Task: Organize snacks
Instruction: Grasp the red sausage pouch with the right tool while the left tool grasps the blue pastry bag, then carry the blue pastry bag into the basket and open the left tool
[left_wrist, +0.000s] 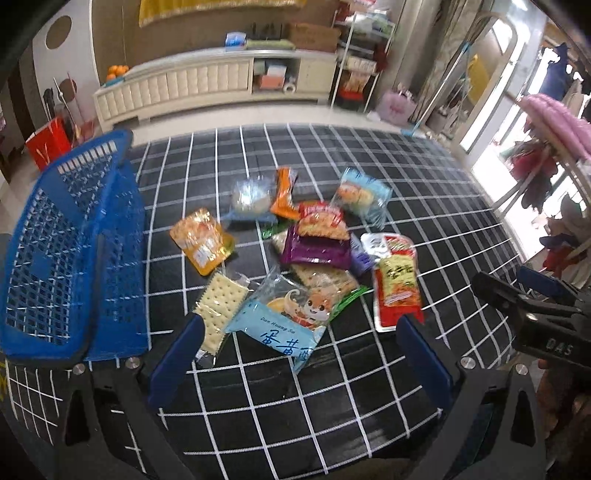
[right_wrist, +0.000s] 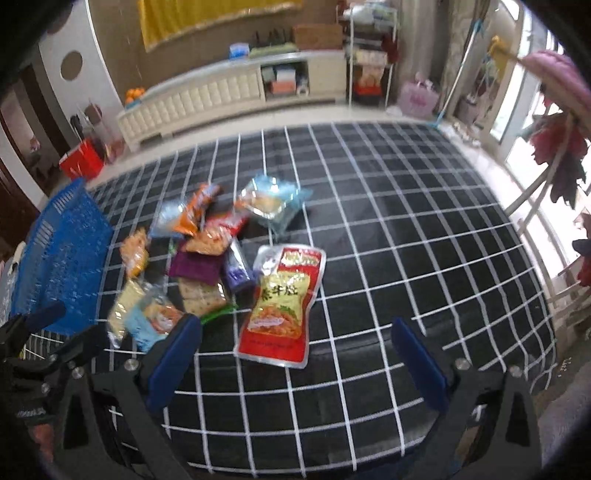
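Note:
A pile of snack packets lies on a black, white-gridded table (left_wrist: 369, 369). Nearest my left gripper (left_wrist: 301, 356) is a light blue pastry packet (left_wrist: 284, 325), with a clear cracker packet (left_wrist: 219, 302) to its left. The left gripper is open and empty just in front of them. A red and yellow pouch (right_wrist: 282, 302) lies just beyond my right gripper (right_wrist: 295, 354), which is open and empty. A purple packet (left_wrist: 317, 251) and an orange packet (left_wrist: 201, 240) sit in the pile. A blue plastic basket (left_wrist: 70, 243) stands left of the pile.
The right gripper shows at the right edge of the left wrist view (left_wrist: 535, 314). The table's far edge meets a tiled floor with a white cabinet (left_wrist: 207, 85) behind. A clothes rack (right_wrist: 554, 155) stands to the right of the table.

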